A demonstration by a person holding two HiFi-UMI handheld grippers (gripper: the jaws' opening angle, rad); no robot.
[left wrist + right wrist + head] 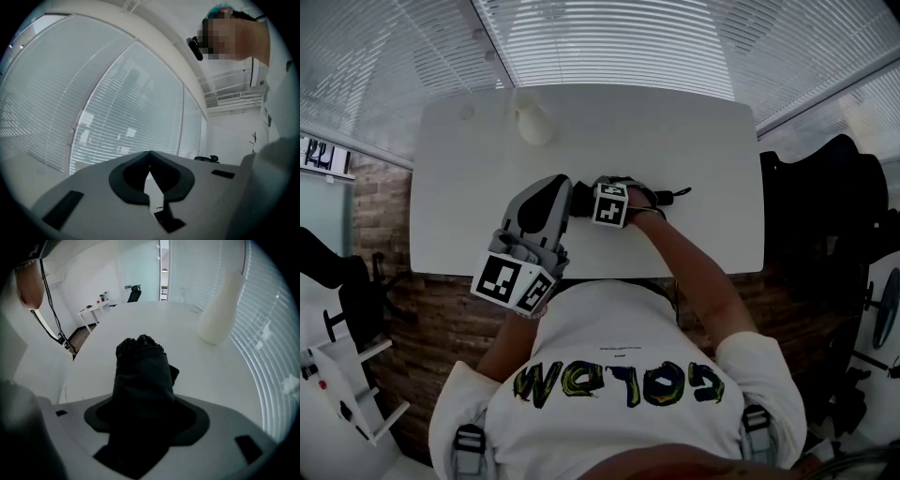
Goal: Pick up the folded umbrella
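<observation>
Two grippers, one grasp on the folded umbrella (140, 363).
The right gripper (144, 401) has its jaws pinching the umbrella where it lies on the tabletop (694, 131); the left gripper (150, 153) has its jaws pressed together, empty. Grip firmly mid-bundle, then lift straight up.

Tabletop (694, 141) lies open beside pale tapered object (532, 122).

The folded umbrella (140, 376) is black, collapsed into a short, thick bundle of creased fabric. It lies flat on the white table (694, 141), near the middle of the front edge.
</observation>
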